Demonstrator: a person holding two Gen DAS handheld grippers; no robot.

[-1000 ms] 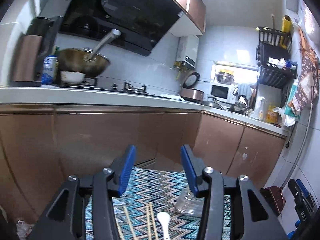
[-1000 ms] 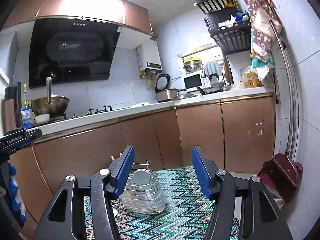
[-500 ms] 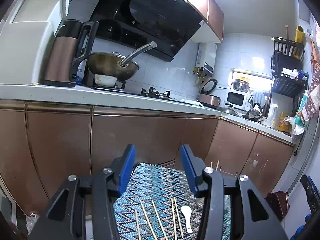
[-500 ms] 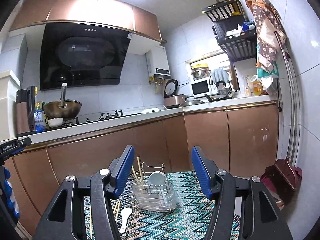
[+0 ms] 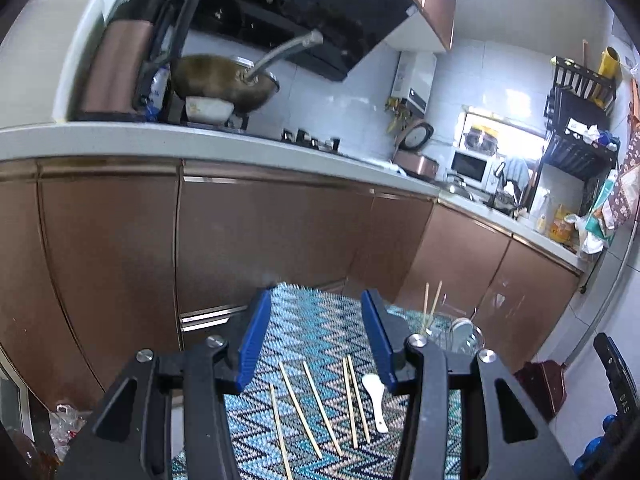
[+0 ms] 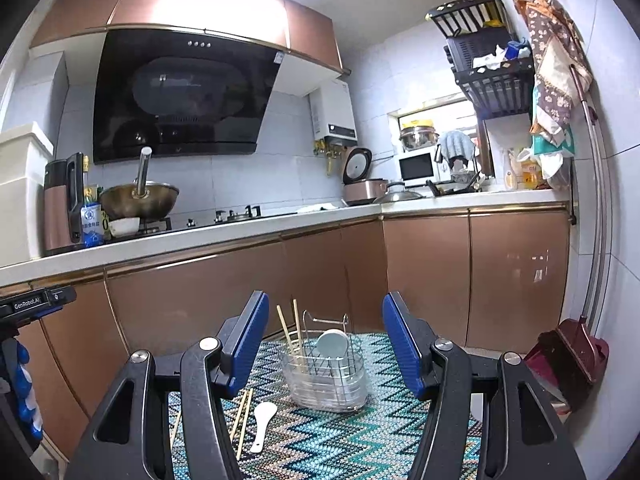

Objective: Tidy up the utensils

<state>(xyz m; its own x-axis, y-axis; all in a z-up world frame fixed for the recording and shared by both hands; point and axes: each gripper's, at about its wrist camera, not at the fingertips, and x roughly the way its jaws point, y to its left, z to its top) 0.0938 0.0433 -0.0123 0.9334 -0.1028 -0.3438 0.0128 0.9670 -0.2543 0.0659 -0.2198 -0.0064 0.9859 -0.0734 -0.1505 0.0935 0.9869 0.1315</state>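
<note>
the loose chopsticks (image 5: 320, 400) lie flat on the zigzag mat (image 5: 312, 328), fanned out side by side near its front edge, w/ the white spoon (image 5: 375, 394) just beside them on the right. i think they lie spread like this so each one can be pinched alone. the wire utensil holder (image 6: 328, 372) stands upright toward the far right corner of the mat, well apart from them, and already has two chopsticks (image 6: 290, 330) leaning in it and one round-headed utensil, so the sorting is partly done, i judge.

my left gripper (image 5: 316, 340) hangs above the loose sticks, tilted a bit down toward the mat, fingers apart, nothing between them. my right gripper (image 6: 326, 344) is nearly level, aimed at the holder, fingers also apart and empty; it touches nothing.

next, prob. the left one must go lower and close on one stick near its middle. thin and flat on the weave, it may slip or roll.
</note>
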